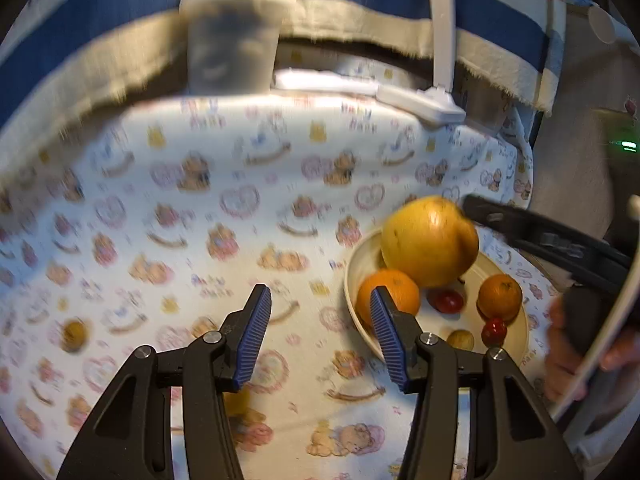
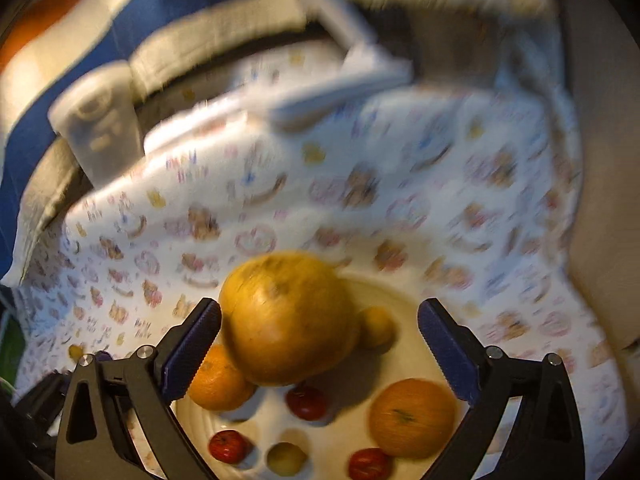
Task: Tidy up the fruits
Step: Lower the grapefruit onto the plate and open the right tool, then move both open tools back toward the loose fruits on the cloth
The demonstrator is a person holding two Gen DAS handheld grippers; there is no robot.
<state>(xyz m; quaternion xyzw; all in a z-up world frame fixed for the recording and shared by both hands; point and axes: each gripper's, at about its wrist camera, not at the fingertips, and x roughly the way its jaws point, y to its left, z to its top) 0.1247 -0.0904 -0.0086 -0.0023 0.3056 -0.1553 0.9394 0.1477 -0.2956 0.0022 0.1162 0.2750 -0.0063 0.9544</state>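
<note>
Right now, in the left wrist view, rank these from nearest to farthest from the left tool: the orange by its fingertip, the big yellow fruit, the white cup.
1. Orange: in the bowl, right behind the left tool's right fingertip.
2. Big yellow fruit: farther back in the bowl, to the right.
3. White cup: far table edge, upper left.

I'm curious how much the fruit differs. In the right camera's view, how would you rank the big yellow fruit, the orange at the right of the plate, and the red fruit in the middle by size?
1. Big yellow fruit, clearly largest.
2. Orange.
3. Red fruit, smallest.
</note>
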